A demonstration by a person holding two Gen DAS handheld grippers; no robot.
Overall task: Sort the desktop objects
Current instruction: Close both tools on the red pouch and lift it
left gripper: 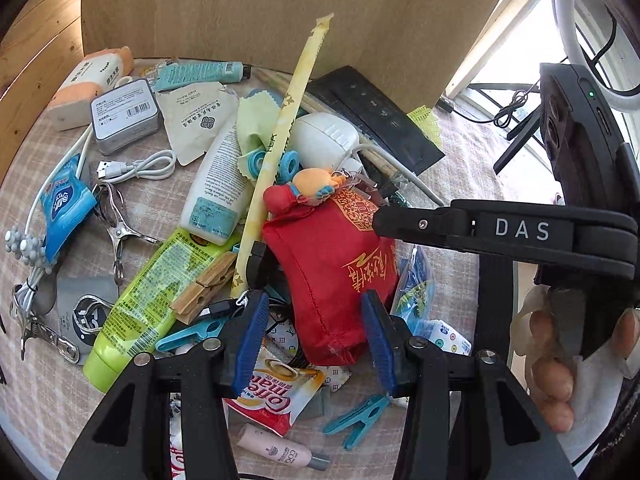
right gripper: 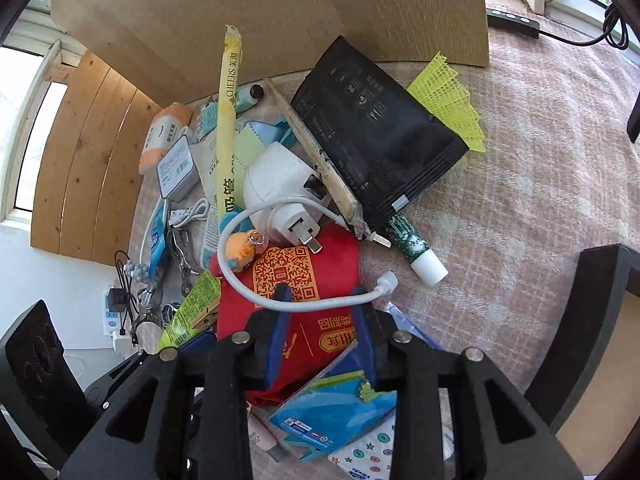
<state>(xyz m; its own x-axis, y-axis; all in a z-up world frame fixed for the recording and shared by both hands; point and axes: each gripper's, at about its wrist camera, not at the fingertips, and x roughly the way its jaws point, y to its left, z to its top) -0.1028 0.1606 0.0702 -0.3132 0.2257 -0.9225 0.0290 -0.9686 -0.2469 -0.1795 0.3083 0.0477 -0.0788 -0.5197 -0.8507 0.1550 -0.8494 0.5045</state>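
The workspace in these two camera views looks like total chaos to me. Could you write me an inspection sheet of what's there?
Surface: table under a pinkish checked cloth, bare on its right side.
Job's things: red pouch with a QR code atop the pile; black packet; white charger; lime tube; long yellow straw sleeve.
Clutter: wooden clothespin, teal clips, coffee sachet, silver tin.
Grippers: left gripper jaws open, straddling the pouch; right gripper jaws open above the pouch.
Cables: white charger cable looping over the pouch; coiled USB lead.
Surroundings: wooden boards behind; window to the side.
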